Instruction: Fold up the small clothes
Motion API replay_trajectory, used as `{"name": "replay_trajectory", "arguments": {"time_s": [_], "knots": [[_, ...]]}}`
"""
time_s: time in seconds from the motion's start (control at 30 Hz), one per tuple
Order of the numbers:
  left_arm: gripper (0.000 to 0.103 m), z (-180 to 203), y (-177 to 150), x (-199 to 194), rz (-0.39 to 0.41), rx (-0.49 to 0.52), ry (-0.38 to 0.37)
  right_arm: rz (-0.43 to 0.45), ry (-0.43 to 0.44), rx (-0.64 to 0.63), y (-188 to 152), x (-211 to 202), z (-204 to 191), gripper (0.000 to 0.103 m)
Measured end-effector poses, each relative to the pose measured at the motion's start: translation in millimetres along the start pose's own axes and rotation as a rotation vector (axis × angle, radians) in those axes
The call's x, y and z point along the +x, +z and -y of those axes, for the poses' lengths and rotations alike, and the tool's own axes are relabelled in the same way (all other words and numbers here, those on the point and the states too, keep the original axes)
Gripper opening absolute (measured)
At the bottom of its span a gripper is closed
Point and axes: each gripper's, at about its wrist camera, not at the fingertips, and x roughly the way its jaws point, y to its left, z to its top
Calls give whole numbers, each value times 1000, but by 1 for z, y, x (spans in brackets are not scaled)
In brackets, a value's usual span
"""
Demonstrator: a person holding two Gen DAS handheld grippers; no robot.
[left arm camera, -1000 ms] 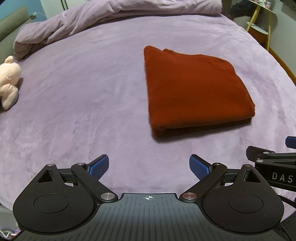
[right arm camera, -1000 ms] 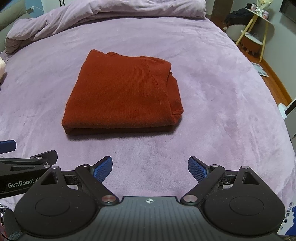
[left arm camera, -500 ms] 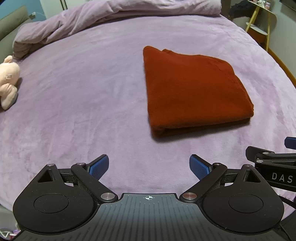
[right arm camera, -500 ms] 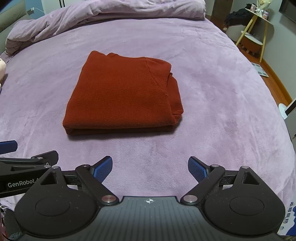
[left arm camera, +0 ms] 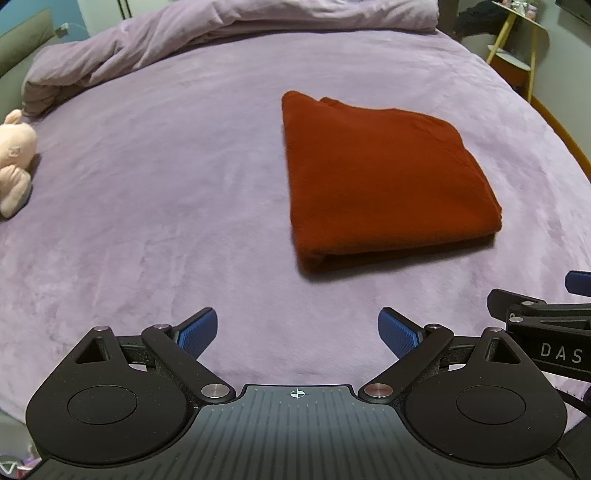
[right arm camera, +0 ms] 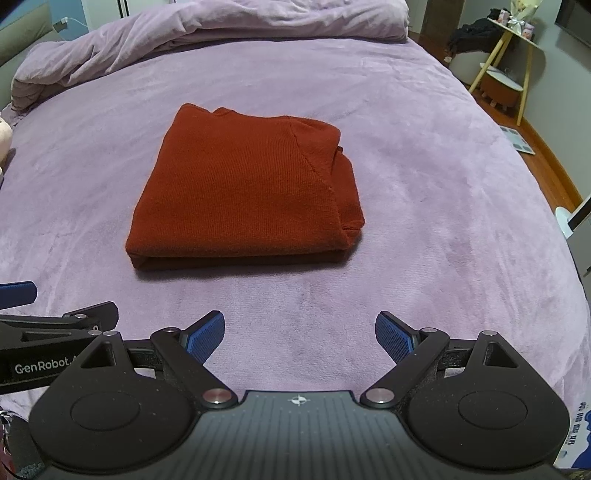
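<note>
One garment is present: a rust-red knit top (right arm camera: pixel 240 188), lying near the middle of the purple bed cover (right arm camera: pixel 424 192). It is folded into a compact, roughly square packet of several layers, with a clean folded edge facing the cameras. On its right side a tucked sleeve or side layer bulges out slightly beyond the top layer; otherwise the packet lies flat and squared. In my judgement the folding of this piece is complete, or lacks only a minor tidy of that right edge.

The left gripper (left arm camera: pixel 297 332) sits low over the cover, near the packet's front edge but clear of it, its blue pads spread wide with nothing between them. The right gripper (right arm camera: pixel 299 332) is just beside it in the same condition: jaws apart, empty, not touching the cloth.

No other unfolded clothing is visible on the bed. A bunched duvet (right arm camera: pixel 221 26) lies along the far edge, and a pink plush toy (left arm camera: pixel 14 162) rests at the far left, well apart from the garment.
</note>
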Motion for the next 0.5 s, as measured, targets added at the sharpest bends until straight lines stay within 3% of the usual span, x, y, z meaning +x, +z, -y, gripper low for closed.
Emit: {"name": "replay_trajectory", "arguments": {"time_s": [0.5], "knots": [[97,4,-2,-1,17,10,0,6,3,4,-1,-1,1,89]]}}
